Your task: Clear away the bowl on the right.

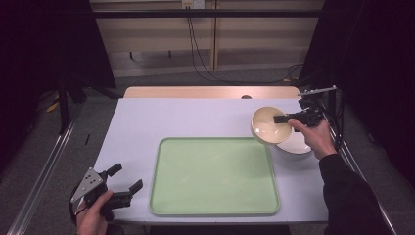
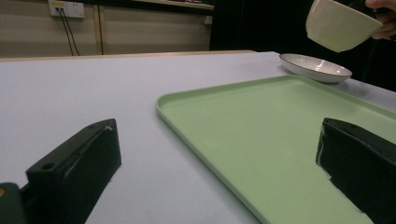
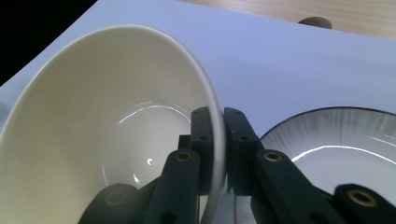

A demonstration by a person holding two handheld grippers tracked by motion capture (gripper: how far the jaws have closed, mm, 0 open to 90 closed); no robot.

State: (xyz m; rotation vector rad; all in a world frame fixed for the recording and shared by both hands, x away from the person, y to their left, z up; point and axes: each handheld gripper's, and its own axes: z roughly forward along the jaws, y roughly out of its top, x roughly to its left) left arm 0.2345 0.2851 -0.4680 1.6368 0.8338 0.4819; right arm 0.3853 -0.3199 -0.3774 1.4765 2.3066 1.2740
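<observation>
Cream-coloured and glossy, one bowl point(image 1: 268, 125) hangs in the air, tilted, beyond the far right corner of the green tray point(image 1: 214, 175). The right claw point(image 1: 281, 119) has it by the rim: in the right gripper view one jaw lies inside the bowl point(image 3: 102, 126) and the other outside, closed tight on the wall with the rim between them. The right hand point(image 1: 313, 138) holds that claw from the side away from the tray. In the left gripper view the bowl point(image 2: 338, 25) is clear of the worktop, above and just to the side of the plate point(image 2: 315, 67).

One plate point(image 1: 296, 146), white with a dark rim and fine grey streaks, rests on the worktop just off the tray's far right corner, partly under the bowl. In the right gripper view it point(image 3: 345, 140) lies beside the outer jaw.

One tray lies flat, nothing on it, in the middle of the pale blue-grey worktop point(image 1: 161, 117).

The left claw point(image 1: 128, 178) sits off the tray's near left corner, held by the left hand point(image 1: 93, 215) at the worktop's near edge. Its jaws stand wide apart and hold nothing; in the left gripper view one is over bare worktop and the other over the tray point(image 2: 261, 130).

Two claws, one bowl, one plate, one tray.
</observation>
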